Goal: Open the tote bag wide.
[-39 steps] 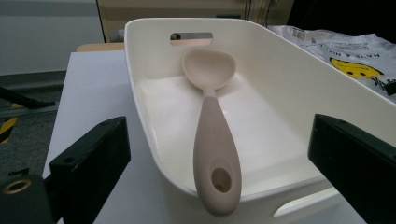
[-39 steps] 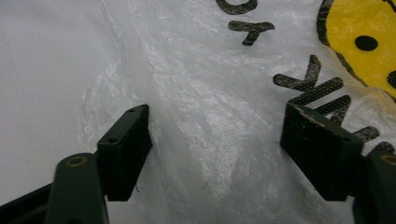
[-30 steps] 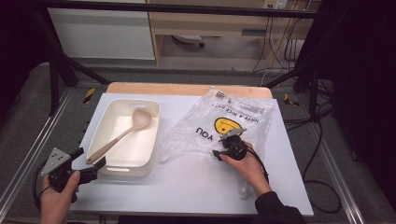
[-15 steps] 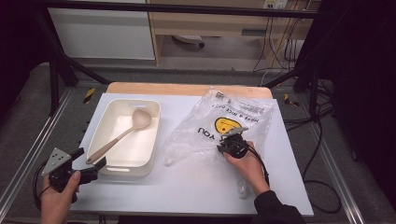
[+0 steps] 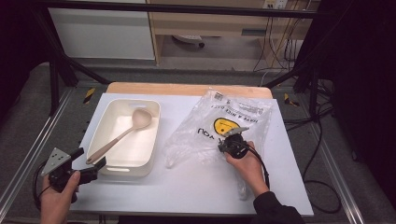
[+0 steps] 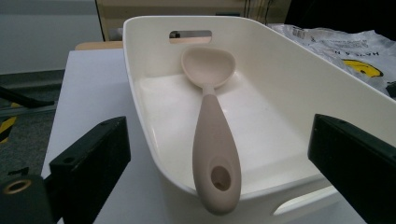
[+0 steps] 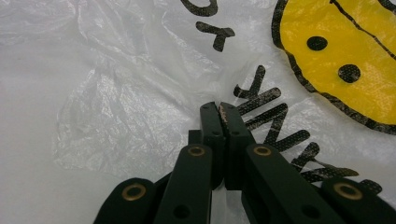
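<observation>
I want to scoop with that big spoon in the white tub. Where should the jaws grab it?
Grab the spoon by its thick handle end, the part with the hole that rests on the near rim of the tub and pokes out over it. Come from the near side, where the open left gripper already faces it with a jaw on each side. The bowl lies deep inside, harder to reach.

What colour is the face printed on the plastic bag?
Yellow with black outline and features on the plastic bag; the right gripper view shows it best.
</observation>
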